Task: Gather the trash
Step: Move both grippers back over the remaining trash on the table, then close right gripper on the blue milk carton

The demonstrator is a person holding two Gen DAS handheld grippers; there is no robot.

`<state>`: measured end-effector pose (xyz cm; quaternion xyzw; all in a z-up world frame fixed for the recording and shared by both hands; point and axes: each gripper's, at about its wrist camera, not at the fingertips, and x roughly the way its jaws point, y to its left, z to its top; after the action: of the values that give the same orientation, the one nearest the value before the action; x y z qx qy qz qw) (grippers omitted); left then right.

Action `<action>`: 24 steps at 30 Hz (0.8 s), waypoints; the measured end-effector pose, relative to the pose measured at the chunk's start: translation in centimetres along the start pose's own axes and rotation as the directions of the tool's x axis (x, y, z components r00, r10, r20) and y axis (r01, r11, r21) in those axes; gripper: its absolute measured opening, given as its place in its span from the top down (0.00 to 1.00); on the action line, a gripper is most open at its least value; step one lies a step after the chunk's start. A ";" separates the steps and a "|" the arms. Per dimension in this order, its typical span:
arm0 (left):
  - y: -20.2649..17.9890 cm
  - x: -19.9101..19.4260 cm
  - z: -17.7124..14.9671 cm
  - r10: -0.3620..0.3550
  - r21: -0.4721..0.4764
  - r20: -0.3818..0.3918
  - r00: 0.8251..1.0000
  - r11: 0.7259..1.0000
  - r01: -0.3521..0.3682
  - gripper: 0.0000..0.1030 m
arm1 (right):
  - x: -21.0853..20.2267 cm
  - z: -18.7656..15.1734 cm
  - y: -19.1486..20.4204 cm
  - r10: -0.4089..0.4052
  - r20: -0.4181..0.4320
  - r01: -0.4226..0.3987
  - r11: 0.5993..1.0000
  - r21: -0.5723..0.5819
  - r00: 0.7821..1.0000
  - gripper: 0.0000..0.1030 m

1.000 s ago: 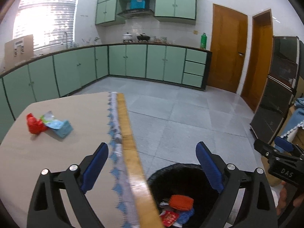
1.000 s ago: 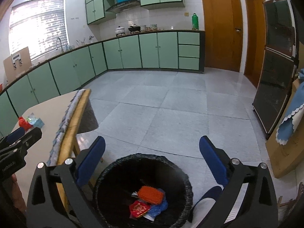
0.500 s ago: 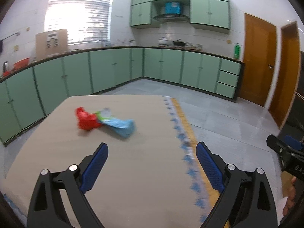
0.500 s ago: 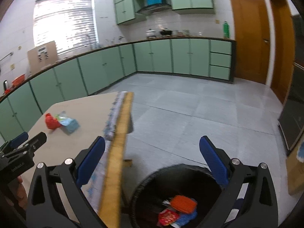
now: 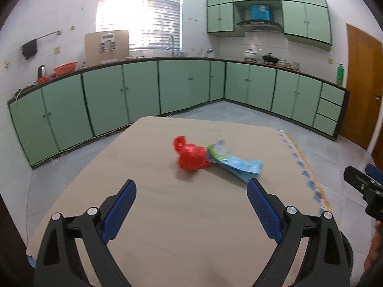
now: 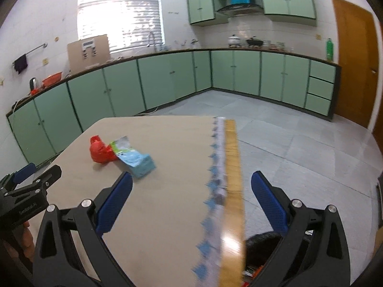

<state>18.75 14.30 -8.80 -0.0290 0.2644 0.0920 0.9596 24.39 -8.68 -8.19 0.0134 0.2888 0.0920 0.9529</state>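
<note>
A crumpled red wrapper (image 5: 190,156) (image 6: 100,151) and a blue and green packet (image 5: 235,163) (image 6: 135,159) lie touching each other on the beige table (image 5: 167,215) (image 6: 162,191). My left gripper (image 5: 191,205) is open and empty, above the table a little short of the two pieces. My right gripper (image 6: 191,201) is open and empty, over the table's right edge. The black trash bin (image 6: 259,242) shows below that edge, mostly hidden; some trash lies in it.
The table's right edge has a blue-patterned cloth border and a yellow wooden strip (image 6: 233,186). Green cabinets (image 5: 143,91) line the far walls. Grey tiled floor (image 6: 299,148) lies to the right, with a wooden door (image 6: 354,59) beyond.
Both grippers have swung left from over the trash bin to the table. The red wrapper and blue packet are now centred ahead of my left gripper. Both stay open.
</note>
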 end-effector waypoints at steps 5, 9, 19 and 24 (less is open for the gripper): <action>1.7 2.5 0.4 0.027 -0.004 -0.021 0.999 1.000 -0.027 0.11 | 3.8 0.9 3.3 0.043 -0.027 -0.044 0.997 -0.058 0.999 0.06; 2.8 4.2 0.5 0.046 -0.007 -0.038 0.998 0.999 -0.046 0.11 | 6.9 1.1 4.8 0.073 -0.078 -0.081 0.992 -0.094 0.994 0.06; 3.3 8.0 0.5 0.053 -0.010 -0.089 0.995 0.998 -0.054 0.11 | 12.5 1.2 6.6 0.085 -0.179 -0.109 0.986 -0.128 0.980 0.06; 3.3 9.7 0.5 0.044 -0.013 -0.114 0.992 0.999 -0.046 0.11 | 14.5 1.2 7.1 0.087 -0.221 -0.120 0.983 -0.140 0.971 0.06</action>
<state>26.55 19.12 -13.35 -0.0355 0.3186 0.1139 0.9404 35.73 0.96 -14.54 -0.0543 0.3807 0.1645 0.9083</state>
